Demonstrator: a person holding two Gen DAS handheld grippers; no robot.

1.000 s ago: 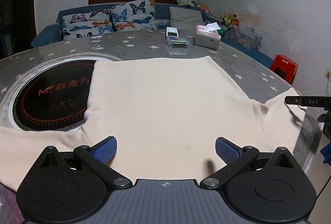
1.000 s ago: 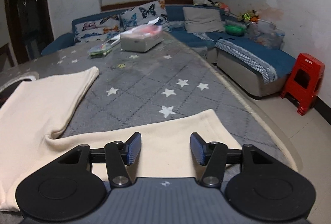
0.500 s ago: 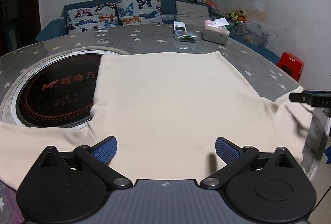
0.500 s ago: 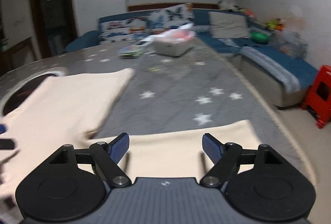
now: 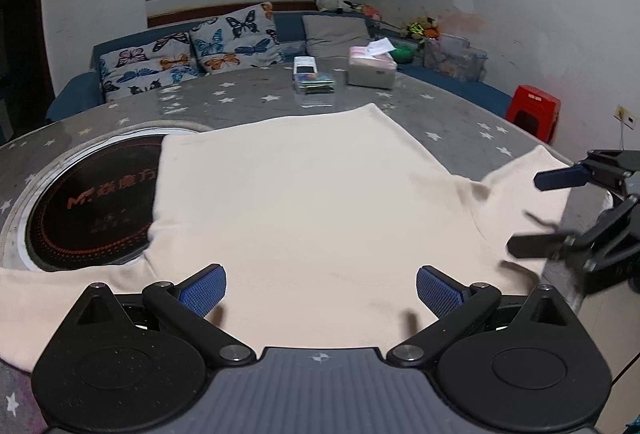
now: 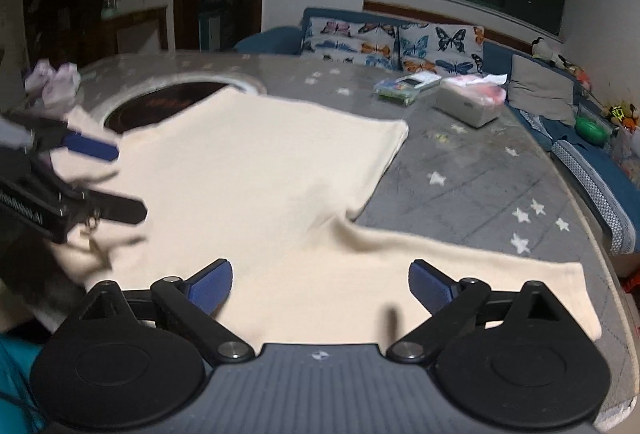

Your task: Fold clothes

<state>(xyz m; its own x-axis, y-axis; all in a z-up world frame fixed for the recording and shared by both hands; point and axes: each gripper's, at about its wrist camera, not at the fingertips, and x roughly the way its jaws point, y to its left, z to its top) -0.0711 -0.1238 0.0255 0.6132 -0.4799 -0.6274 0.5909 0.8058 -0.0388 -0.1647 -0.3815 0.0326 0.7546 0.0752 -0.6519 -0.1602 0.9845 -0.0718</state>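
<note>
A cream shirt [image 5: 312, 201] lies spread flat on the round grey star-patterned table [image 5: 460, 125], its sleeves out to both sides. My left gripper [image 5: 320, 286] is open and empty, just above the shirt's near edge at the middle. My right gripper [image 6: 320, 282] is open and empty, above the near edge by the right sleeve [image 6: 480, 286]. In the left wrist view the right gripper [image 5: 536, 213] shows at the far right over that sleeve. In the right wrist view the left gripper [image 6: 108, 181] shows at the left over the shirt [image 6: 256, 169].
A dark round cooktop [image 5: 84, 201] is set in the table, partly under the shirt. A tissue box [image 5: 370, 71] and a card pack [image 5: 314, 83] sit at the far side. A sofa [image 5: 192, 53] and a red stool [image 5: 532, 111] stand beyond.
My right gripper has opened wider and swung left toward the shirt's middle. My left gripper stays open and has shifted only slightly.
</note>
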